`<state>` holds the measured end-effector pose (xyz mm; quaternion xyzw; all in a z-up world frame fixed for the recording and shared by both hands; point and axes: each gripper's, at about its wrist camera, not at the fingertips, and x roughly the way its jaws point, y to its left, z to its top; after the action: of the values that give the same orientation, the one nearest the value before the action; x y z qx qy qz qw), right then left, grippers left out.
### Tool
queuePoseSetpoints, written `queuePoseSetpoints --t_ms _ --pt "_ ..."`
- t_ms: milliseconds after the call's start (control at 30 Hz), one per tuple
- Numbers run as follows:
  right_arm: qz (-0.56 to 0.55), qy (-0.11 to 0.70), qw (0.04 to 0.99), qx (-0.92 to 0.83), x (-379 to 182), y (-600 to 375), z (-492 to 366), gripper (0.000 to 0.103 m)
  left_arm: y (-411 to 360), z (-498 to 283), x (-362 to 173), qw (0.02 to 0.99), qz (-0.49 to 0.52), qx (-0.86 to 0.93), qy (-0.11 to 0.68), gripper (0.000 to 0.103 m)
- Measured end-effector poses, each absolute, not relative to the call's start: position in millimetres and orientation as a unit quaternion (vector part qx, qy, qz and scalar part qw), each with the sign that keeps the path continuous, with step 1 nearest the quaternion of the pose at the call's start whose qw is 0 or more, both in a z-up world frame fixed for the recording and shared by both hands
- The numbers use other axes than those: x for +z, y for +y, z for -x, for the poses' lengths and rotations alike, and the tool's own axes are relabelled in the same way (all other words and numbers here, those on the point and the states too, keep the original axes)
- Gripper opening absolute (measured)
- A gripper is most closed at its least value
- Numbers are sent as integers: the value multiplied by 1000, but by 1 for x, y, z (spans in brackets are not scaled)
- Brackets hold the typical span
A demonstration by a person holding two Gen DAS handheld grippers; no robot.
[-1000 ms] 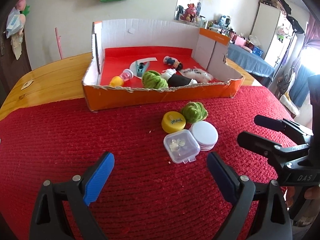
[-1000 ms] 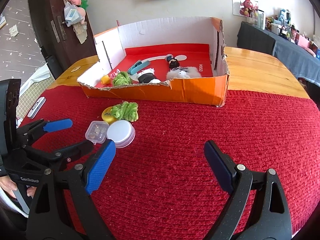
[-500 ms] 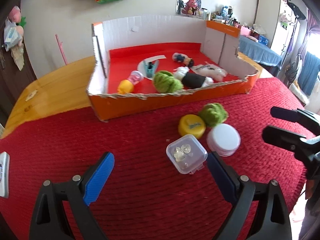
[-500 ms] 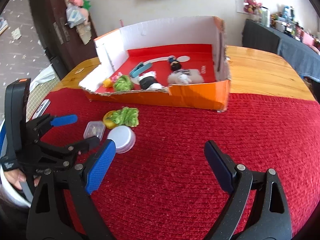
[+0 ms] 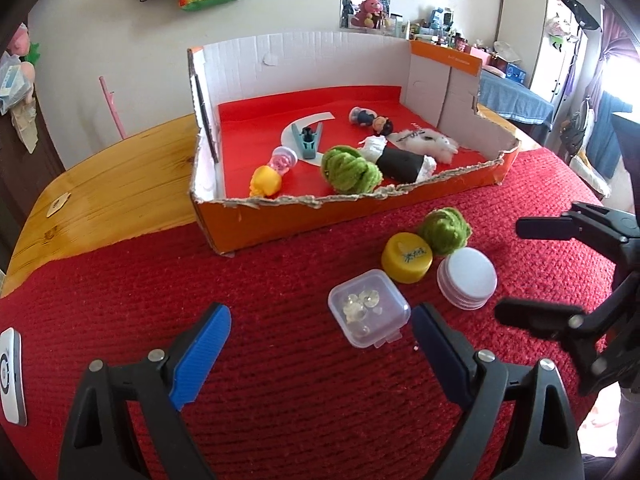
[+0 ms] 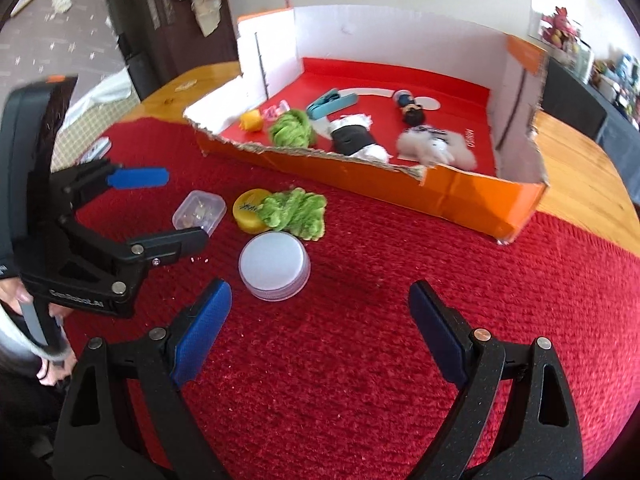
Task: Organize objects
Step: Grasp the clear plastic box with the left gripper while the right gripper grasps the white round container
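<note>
Gaping wide and empty, both claws; only left view shows the white device (image 5: 10, 376).

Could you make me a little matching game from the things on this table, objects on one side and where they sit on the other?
Things:
1. clear square box
2. yellow cap
3. teal clip

Places:
A. inside the cardboard tray
B. just ahead of the left hand-held gripper
C. touching the green yarn ball on the cloth

Pairs: 1-B, 2-C, 3-A

Bright daylight enters from a window at the right edge. Fisheye bending darkens every corner. The right wrist view is slightly motion-blurred.
</note>
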<state>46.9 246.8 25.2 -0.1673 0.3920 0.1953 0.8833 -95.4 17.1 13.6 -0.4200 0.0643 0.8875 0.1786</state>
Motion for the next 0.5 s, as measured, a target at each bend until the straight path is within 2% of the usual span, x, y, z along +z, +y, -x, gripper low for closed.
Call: queuePoseSetpoints --t_ms 500 --pt "167 394 879 212 20 253 -57 91 -3 97 14 168 424 887 68 94"
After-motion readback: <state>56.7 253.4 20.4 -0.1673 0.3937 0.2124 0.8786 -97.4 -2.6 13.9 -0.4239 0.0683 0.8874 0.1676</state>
